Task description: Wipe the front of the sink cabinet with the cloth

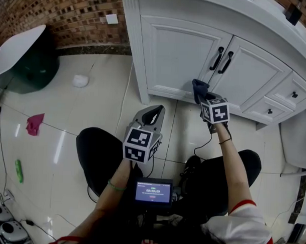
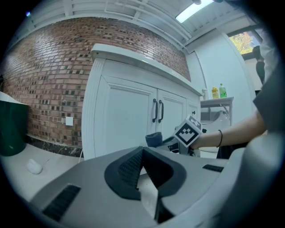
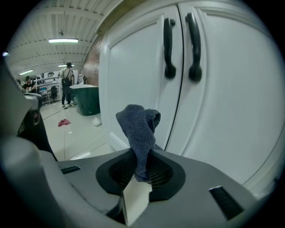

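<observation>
Blue-grey cloth [image 3: 139, 129] is standing up in a bunched fold from the right gripper [image 3: 141, 171], whose jaws are clamping its lower end so that the free part is leading toward the work surface. Nearer the person, the left gripper [image 2: 141, 171] is hanging low over the tiled floor [image 1: 93, 107], jaws pressed together on nothing. It is apparently parked clear while the other side is doing the wiping. Ahead, the cloth is meeting, or all but meeting, the white sink cabinet [image 1: 170, 59] near the foot of its left door, beside the centre seam and below the pair of black door handles [image 1: 221, 60] — actual contact cannot be told. The step in hand looks to be a pass along that lower edge, with the drawers to the right yet to be reached. Farther off, a pink rag [image 1: 34, 123] and a dark green bin [image 1: 34, 65] are sitting near the brick wall [image 1: 71, 11].
</observation>
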`<action>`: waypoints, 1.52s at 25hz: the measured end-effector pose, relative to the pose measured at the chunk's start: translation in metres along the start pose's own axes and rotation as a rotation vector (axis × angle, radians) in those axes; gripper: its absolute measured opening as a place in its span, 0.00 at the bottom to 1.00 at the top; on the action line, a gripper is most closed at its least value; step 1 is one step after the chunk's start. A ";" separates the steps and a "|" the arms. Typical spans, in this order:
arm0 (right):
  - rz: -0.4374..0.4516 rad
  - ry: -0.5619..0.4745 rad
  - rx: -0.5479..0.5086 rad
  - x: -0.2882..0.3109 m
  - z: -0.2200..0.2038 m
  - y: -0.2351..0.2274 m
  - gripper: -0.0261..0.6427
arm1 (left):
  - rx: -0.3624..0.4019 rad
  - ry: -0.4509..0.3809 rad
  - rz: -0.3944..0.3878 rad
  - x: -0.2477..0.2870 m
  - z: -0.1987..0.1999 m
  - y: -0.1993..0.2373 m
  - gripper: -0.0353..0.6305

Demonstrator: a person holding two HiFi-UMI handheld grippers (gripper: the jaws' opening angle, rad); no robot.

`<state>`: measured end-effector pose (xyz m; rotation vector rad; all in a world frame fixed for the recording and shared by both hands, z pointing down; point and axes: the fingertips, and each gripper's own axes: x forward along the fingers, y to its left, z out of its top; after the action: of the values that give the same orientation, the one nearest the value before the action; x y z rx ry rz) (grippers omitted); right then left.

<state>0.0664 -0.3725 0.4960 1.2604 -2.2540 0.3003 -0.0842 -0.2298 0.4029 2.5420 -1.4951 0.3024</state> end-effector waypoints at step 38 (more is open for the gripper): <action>-0.228 -0.019 -0.138 -0.089 0.021 -0.116 0.13 | 0.149 -0.029 -0.177 0.071 0.051 -0.107 0.11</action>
<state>0.1942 -0.3801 0.4215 1.4337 -2.0819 0.0472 0.0476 -0.2505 0.3668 2.7838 -1.2903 0.3653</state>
